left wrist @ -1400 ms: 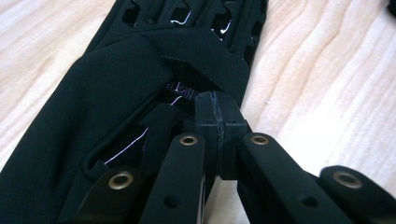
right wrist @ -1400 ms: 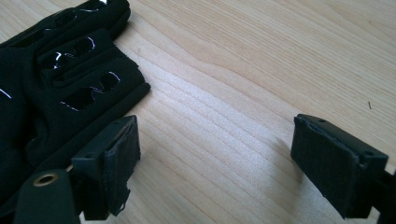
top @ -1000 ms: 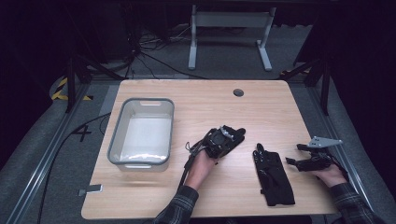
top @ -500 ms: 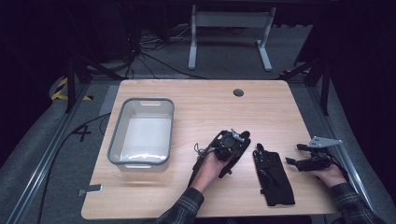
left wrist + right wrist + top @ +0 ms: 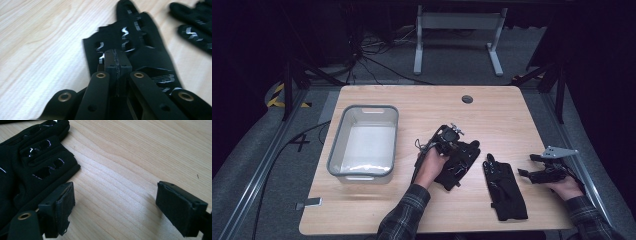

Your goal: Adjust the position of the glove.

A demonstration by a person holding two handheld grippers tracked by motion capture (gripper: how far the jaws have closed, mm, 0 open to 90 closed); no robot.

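Left gripper view shows the left hand-held gripper [image 5: 116,63] pinching a glove [image 5: 140,50] by a thin fold, fingers trailing ahead on the desk [image 5: 37,37]. That fold could slip free. The right hand-held gripper [image 5: 115,207] rests spread, second glove [image 5: 27,167] just beside it.

Light wood table [image 5: 377,215] w/ grey bin [image 5: 332,155] at left, 2 black gloves [image 5: 506,192] mid-right.

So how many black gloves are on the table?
2. One glove lies mid-table under the left gripper, whose shut jaws pinch it; the other glove lies flat just right of it.
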